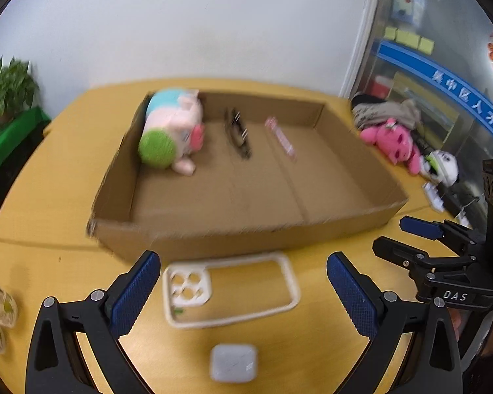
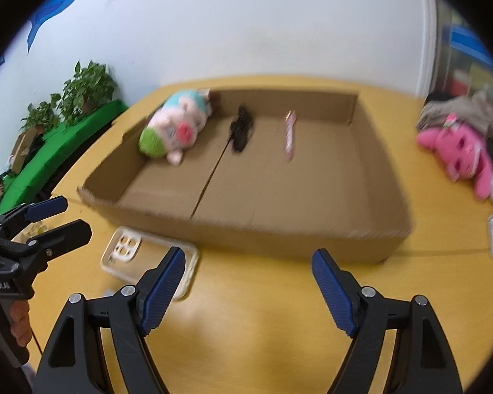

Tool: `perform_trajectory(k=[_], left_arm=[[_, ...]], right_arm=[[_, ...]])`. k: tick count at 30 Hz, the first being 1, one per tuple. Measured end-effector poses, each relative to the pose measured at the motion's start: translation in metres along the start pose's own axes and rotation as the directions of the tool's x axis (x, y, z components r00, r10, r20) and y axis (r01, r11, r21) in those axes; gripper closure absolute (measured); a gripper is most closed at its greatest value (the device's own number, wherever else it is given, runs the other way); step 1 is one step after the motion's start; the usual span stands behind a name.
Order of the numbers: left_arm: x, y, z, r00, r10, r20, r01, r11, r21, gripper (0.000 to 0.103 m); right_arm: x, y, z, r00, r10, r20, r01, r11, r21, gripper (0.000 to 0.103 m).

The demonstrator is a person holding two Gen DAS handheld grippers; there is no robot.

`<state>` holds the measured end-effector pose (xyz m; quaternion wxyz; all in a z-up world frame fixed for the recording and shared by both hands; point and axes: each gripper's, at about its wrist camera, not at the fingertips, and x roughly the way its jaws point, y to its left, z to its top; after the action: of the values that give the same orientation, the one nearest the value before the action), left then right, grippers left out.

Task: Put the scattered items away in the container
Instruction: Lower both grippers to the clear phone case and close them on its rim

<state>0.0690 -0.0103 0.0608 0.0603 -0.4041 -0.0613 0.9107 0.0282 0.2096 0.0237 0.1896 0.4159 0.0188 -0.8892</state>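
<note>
In box (image 1: pixel 213 239): we see plush pig (image 1: pixel 171 128), black clip (image 1: pixel 238 133), pink pen (image 1: pixel 281 139).
Left out: phone case (image 1: pixel 230 290), white pad (image 1: pixel 233 362), pink plush (image 2: pixel 457 151).
Left gripper (image 1: pixel 243 292): fingers spread, empty.
Right gripper (image 2: pixel 248 290): same.

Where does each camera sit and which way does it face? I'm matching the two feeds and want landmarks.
Left wrist: sits on the left gripper, angled down past its open fingers at the phone case and cardboard box; the right gripper shows at the right edge.
Right wrist: sits on the right gripper, angled down at bare table before the box; the left gripper and a hand show at the left.
Shared: box, phone case, pig plush, pink plush.
</note>
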Motion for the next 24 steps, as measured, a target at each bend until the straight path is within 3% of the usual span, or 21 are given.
perform_trajectory(k=[4, 9, 13, 15, 18, 20, 22, 24], left_arm=[[0.026, 0.029, -0.016, 0.996, 0.034, -0.083, -0.040, 0.997, -0.067, 0.002], [0.046, 0.052, -0.027, 0.990, -0.003, -0.142, -0.017, 0.990, -0.142, 0.013], [0.063, 0.064, -0.032, 0.982, -0.015, -0.191, -0.020, 0.984, -0.180, 0.030], [0.072, 0.069, -0.034, 0.975, -0.021, -0.220, -0.022, 0.981, -0.191, 0.045], [0.072, 0.068, -0.034, 0.976, 0.011, -0.220, -0.049, 0.985, -0.167, 0.058], [0.071, 0.068, -0.036, 0.974, 0.026, -0.225, -0.063, 0.985, -0.161, 0.078], [0.072, 0.070, -0.037, 0.972, 0.024, -0.234, -0.066, 0.983, -0.172, 0.092], [0.071, 0.071, -0.039, 0.972, 0.014, -0.233, -0.057, 0.982, -0.179, 0.093]], right_arm=[[0.035, 0.015, -0.017, 0.992, 0.071, -0.101, -0.069, 0.997, 0.021, 0.024], [0.064, 0.039, -0.028, 0.987, 0.076, -0.145, -0.076, 0.997, 0.007, 0.024], [0.080, 0.048, -0.030, 0.989, 0.034, -0.143, -0.036, 0.999, -0.012, 0.025], [0.088, 0.049, -0.031, 0.989, 0.011, -0.150, -0.015, 1.000, -0.024, 0.026], [0.093, 0.056, -0.036, 0.989, -0.038, -0.143, 0.027, 0.997, -0.077, 0.035], [0.093, 0.058, -0.038, 0.989, -0.061, -0.135, 0.046, 0.993, -0.106, 0.042], [0.093, 0.058, -0.039, 0.990, -0.055, -0.132, 0.040, 0.993, -0.111, 0.058], [0.092, 0.059, -0.038, 0.990, -0.044, -0.136, 0.028, 0.993, -0.116, 0.067]])
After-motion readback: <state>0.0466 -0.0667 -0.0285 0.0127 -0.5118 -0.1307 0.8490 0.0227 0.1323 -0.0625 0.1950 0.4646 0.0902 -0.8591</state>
